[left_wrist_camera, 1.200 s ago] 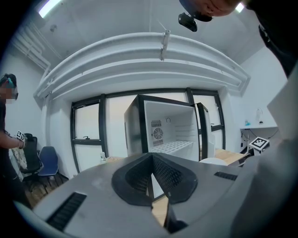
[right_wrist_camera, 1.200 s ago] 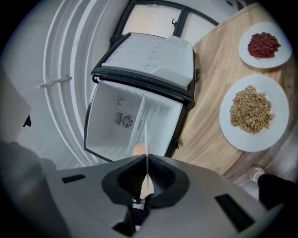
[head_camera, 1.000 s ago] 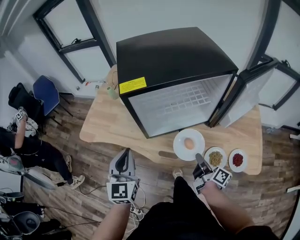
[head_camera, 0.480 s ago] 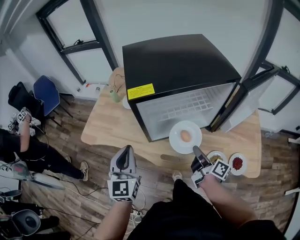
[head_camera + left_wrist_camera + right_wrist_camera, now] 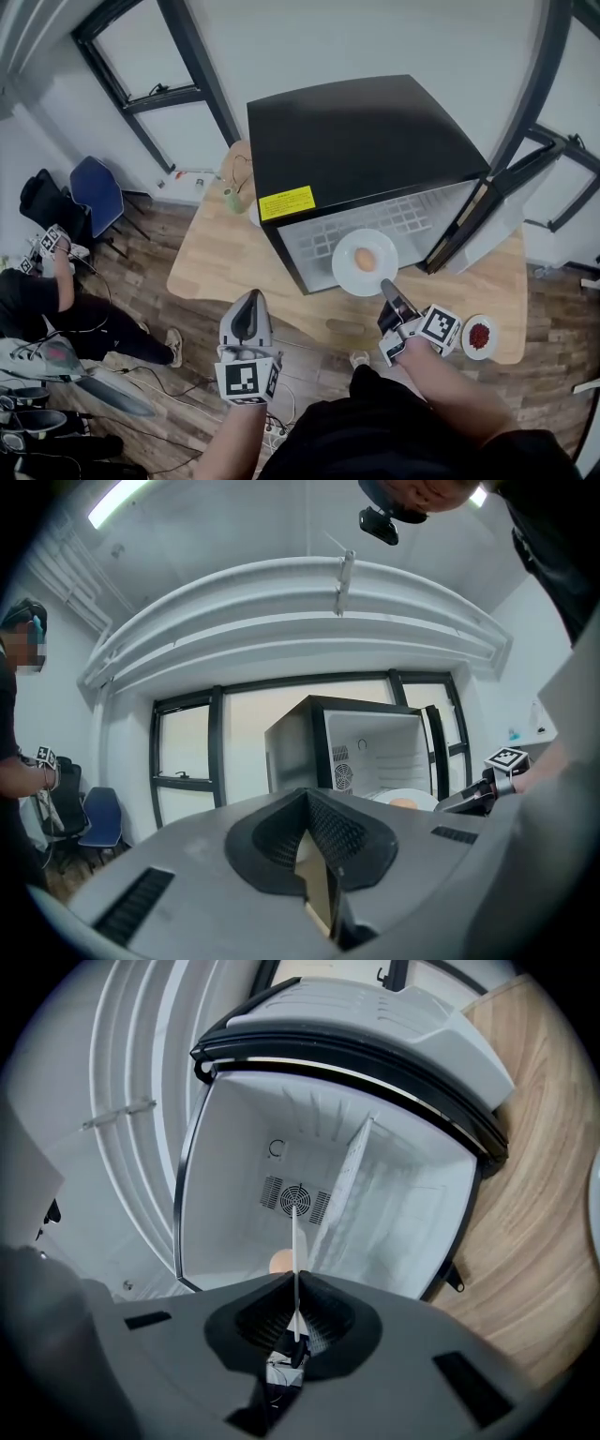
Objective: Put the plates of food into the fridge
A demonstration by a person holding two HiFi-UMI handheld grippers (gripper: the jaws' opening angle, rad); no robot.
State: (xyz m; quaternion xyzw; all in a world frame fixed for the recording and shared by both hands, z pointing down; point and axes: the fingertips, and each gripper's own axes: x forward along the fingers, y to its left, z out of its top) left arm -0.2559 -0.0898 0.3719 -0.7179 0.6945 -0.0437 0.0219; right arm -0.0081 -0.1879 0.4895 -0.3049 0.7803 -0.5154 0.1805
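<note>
The right gripper (image 5: 386, 284) has its jaws pinched nearly together on the near rim of a white plate (image 5: 349, 270). The plate hangs mid-frame in the head view, just in front of the open mouth of the fridge (image 5: 361, 141) and clear of the bench (image 5: 225, 267). It looks like glazed ceramic: round, stiff, smooth, and probably slick at the thin rim. Held by one edge only, its weight levers against the pads. It wants keeping flat, since the egg (image 5: 365, 259) on it (or something egg-shaped, tan and rounded) could roll off. Inside the fridge, a white wire shelf (image 5: 412, 216) offers a ribbed landing. The left gripper (image 5: 248, 302), at lower left, has its jaws closed on nothing. A small plate of red bits (image 5: 479, 336) sits at lower right on the pale wood.
</note>
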